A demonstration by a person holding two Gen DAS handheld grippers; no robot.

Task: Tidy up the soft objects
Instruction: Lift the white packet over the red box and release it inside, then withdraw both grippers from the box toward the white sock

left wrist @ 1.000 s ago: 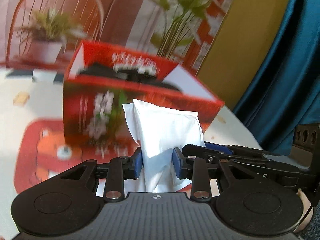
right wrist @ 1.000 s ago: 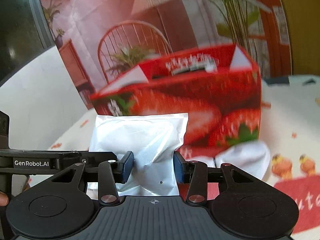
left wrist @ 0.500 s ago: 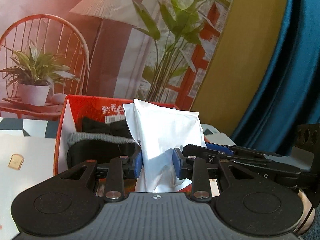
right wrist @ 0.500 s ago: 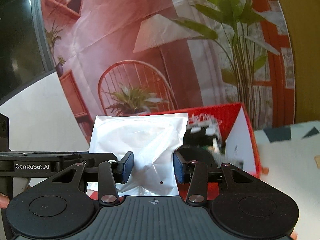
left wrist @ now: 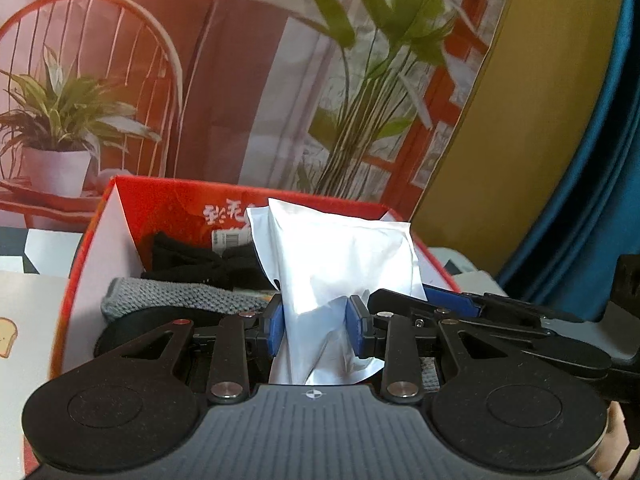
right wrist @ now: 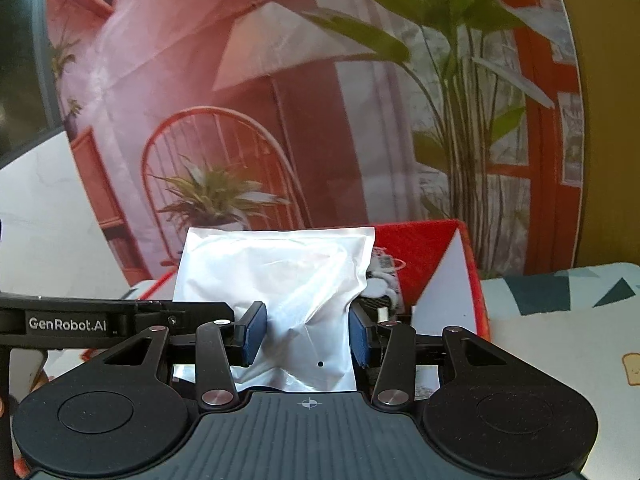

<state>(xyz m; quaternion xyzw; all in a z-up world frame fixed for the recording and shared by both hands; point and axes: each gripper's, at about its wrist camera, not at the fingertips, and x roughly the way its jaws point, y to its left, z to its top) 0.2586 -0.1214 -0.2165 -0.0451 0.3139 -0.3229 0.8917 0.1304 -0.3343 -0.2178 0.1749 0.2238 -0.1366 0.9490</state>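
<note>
Both tools — left tool, right tool — pinch one white plastic pouch, held above the red box. Next — lower and release it among the socks.

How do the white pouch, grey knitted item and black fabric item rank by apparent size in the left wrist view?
1. white pouch, though it sits nearest the camera.
2 and 3. grey knitted item and black fabric item: both partly hidden, too alike to rank.
</note>
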